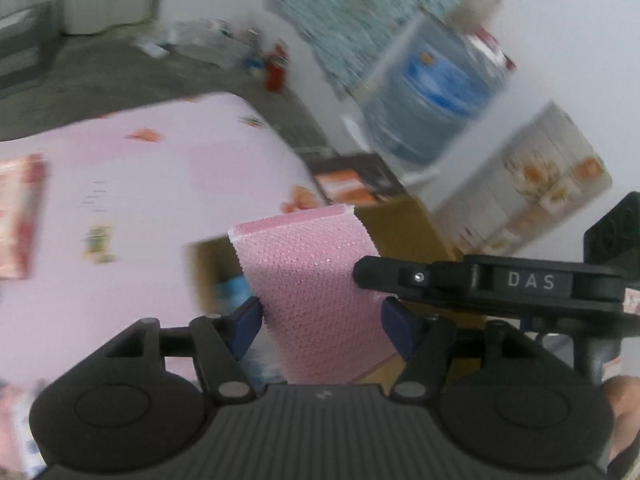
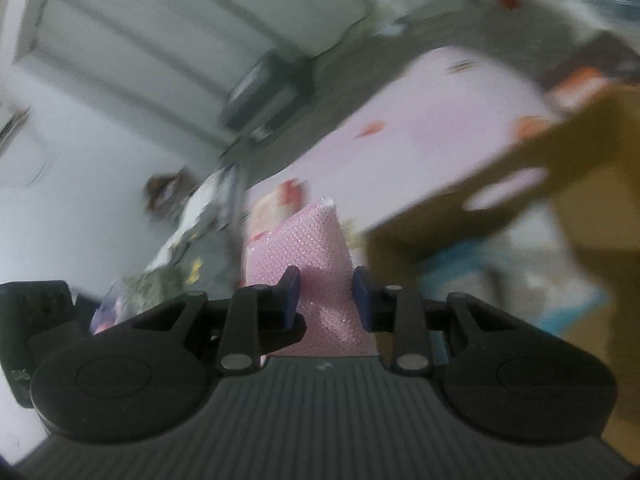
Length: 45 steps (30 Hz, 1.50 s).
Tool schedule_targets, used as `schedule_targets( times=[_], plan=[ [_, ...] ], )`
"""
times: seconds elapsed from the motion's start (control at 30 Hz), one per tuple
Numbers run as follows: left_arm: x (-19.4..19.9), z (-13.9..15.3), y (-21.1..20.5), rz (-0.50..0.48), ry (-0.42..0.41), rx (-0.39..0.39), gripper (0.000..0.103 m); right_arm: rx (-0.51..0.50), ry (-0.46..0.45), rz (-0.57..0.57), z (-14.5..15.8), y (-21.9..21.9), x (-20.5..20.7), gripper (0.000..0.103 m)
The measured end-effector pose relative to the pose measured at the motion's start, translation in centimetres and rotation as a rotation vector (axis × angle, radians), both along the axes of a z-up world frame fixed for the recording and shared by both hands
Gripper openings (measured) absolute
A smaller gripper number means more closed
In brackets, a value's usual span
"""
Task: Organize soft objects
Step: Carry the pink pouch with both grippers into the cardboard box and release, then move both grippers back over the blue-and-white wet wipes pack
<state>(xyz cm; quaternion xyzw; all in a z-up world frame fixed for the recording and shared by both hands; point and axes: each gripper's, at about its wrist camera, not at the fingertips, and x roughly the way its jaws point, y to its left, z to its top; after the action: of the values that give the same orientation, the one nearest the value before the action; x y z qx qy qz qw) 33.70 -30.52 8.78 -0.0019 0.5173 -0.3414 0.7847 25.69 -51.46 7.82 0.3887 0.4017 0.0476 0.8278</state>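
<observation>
Here, my left claw (image 1: 322,318): pads against a pink textured cloth (image 1: 316,280), seemingly clamped.
My right claw (image 2: 326,300): gripping the cloth between its pads.
Blur: cardboard box (image 2: 580,184) just beyond, right.

A blue water jug (image 1: 436,92) stands near a red extinguisher (image 1: 276,66) — both blurred — beyond the pink-covered table (image 1: 160,184).

Each black hand-held gripper (image 1: 322,320) has ribbed housing, silver rivets and blue pads (image 2: 291,298).
</observation>
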Motion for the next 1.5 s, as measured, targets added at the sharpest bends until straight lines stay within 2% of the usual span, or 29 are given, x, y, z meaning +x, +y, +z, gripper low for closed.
schedule_targets(
  times=[0.17, 0.27, 0.4, 0.5, 0.63, 0.8, 0.93, 1.17, 1.23, 1.4, 1.5],
  plan=[
    [0.4, -4.0, -7.0, -0.075, 0.084, 0.002, 0.067, -0.073, 0.061, -0.122, -1.7, -6.0, -2.2, 0.029],
    [1.2, -6.6, -9.6, -0.077, 0.144, -0.002, 0.068, -0.139, 0.097, -0.16, -2.7, -8.4, -2.4, 0.03],
    [2.0, -10.3, -11.6, -0.049, 0.208, 0.036, 0.07, -0.224, 0.155, -0.179, -4.7, -9.8, -2.0, 0.029],
    [2.3, -12.5, -12.2, -0.03, 0.232, 0.086, 0.07, -0.239, 0.172, -0.171, -6.2, -9.9, -1.5, 0.029],
    [2.3, -13.1, -11.7, -0.015, 0.246, 0.082, 0.071, -0.26, 0.167, -0.157, -6.7, -9.7, -1.3, 0.029],
    [2.1, -11.2, -10.0, -0.007, 0.197, 0.073, 0.072, -0.27, 0.133, -0.152, -5.0, -9.2, -2.1, 0.029],
    [1.3, -8.2, -7.4, 0.003, 0.155, 0.054, 0.072, -0.275, 0.104, -0.155, -3.9, -8.8, -3.0, 0.029],
    [-1.3, -2.3, 0.8, 0.06, 0.006, 0.022, 0.086, -0.196, 0.06, -0.14, -2.6, -7.2, -5.0, 0.032],
    [-2.2, -0.9, 4.2, 0.103, -0.054, 0.013, 0.089, -0.153, 0.041, -0.127, -2.1, -6.3, -5.7, 0.047],
    [-4.5, 1.8, 14.8, 0.292, -0.183, 0.042, 0.09, -0.106, -0.048, -0.028, -0.1, -2.3, -7.2, 0.062],
    [-6.4, 2.6, 21.0, 0.421, -0.232, 0.047, 0.09, -0.074, -0.104, 0.052, 1.2, 0.9, -7.5, 0.07]
  ],
)
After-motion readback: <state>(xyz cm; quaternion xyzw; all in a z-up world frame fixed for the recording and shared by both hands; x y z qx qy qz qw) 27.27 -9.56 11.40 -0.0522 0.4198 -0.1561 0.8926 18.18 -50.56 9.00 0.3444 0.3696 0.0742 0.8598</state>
